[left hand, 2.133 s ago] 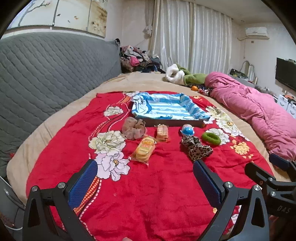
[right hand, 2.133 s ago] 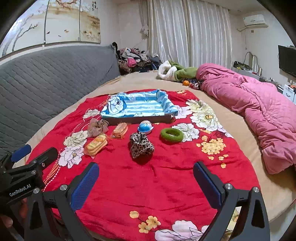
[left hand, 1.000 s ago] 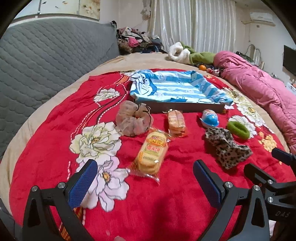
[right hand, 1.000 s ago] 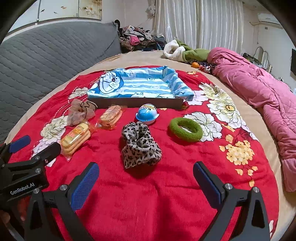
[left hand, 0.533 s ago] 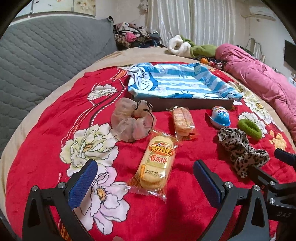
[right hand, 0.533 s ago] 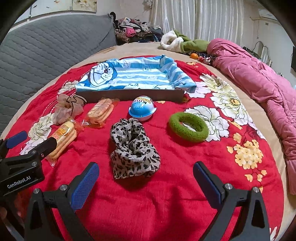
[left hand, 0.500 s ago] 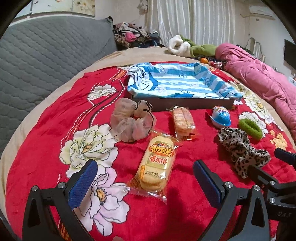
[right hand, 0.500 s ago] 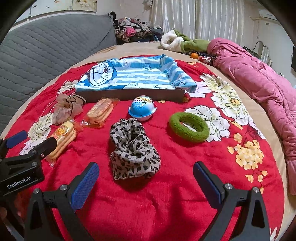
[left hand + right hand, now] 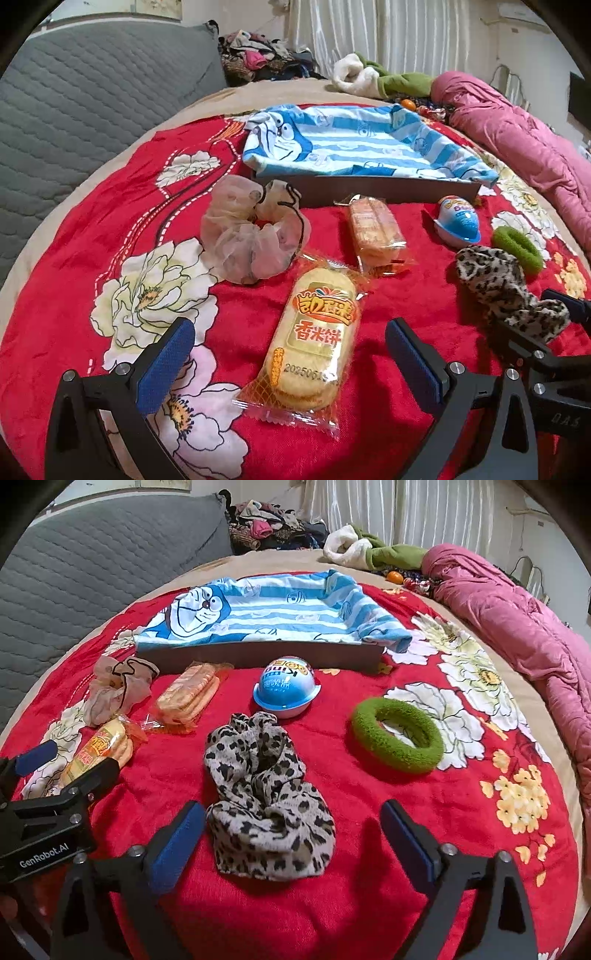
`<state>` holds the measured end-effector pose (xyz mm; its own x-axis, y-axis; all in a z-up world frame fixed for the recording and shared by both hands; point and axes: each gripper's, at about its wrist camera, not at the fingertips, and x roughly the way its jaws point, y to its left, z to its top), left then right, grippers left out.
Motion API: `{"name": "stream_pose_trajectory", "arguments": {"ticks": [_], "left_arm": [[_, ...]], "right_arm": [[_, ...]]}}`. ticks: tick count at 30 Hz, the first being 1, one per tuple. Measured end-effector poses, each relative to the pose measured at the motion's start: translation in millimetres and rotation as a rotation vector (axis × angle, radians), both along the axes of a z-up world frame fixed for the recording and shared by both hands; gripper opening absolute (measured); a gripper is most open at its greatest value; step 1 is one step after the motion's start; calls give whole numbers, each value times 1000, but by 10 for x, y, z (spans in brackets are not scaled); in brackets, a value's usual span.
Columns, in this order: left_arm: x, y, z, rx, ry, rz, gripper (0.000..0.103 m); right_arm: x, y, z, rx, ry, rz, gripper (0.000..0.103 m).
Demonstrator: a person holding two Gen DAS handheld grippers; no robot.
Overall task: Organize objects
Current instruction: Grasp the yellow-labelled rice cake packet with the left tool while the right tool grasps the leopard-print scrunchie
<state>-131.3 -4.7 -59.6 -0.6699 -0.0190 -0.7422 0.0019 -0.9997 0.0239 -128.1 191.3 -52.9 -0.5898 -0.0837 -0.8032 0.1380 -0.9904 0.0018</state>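
Observation:
On the red floral blanket (image 9: 74, 236) lie a yellow rice-cracker pack (image 9: 314, 343), an orange biscuit pack (image 9: 375, 229), a sheer beige scrunchie (image 9: 251, 236), a blue toy egg (image 9: 458, 221), a leopard scrunchie (image 9: 266, 794) and a green ring scrunchie (image 9: 397, 734). Behind them stands a shallow dark box lined with a blue striped cartoon cloth (image 9: 258, 609). My left gripper (image 9: 290, 363) is open, its fingers either side of the cracker pack's near end. My right gripper (image 9: 291, 843) is open, around the near end of the leopard scrunchie.
A pink quilt (image 9: 517, 627) lies along the right of the bed. A grey quilted headboard (image 9: 92, 99) stands at the left. Piled clothes (image 9: 258, 59) and a white and green bundle (image 9: 369, 550) sit at the back near the curtains.
Both grippers have moved forward and lower toward the objects. The cracker pack now sits between the left fingers and the leopard scrunchie between the right fingers. Both stay open.

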Motion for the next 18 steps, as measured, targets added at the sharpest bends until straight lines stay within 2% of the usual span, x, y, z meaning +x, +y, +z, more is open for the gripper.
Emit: {"name": "stream_pose_trajectory", "arguments": {"ticks": [2, 8, 10, 12, 16, 18], "left_arm": [[-14, 8, -16, -13, 0, 4, 102], [-50, 6, -83, -45, -48, -6, 87], [-60, 7, -107, -21, -71, -25, 67], [-80, 7, -133, 14, -96, -51, 57], [-75, 35, -140, 21, -98, -87, 44], [-71, 30, -139, 28, -106, -99, 41]], "right_arm": [[-36, -1, -32, -1, -15, 2, 89], [-88, -31, -96, -15, -38, 9, 75], [-92, -50, -103, -10, -38, 14, 71], [-92, -56, -94, -10, -32, 16, 63], [-104, -62, -76, -12, -33, 25, 48], [-101, -54, -73, -16, -35, 29, 40]]}}
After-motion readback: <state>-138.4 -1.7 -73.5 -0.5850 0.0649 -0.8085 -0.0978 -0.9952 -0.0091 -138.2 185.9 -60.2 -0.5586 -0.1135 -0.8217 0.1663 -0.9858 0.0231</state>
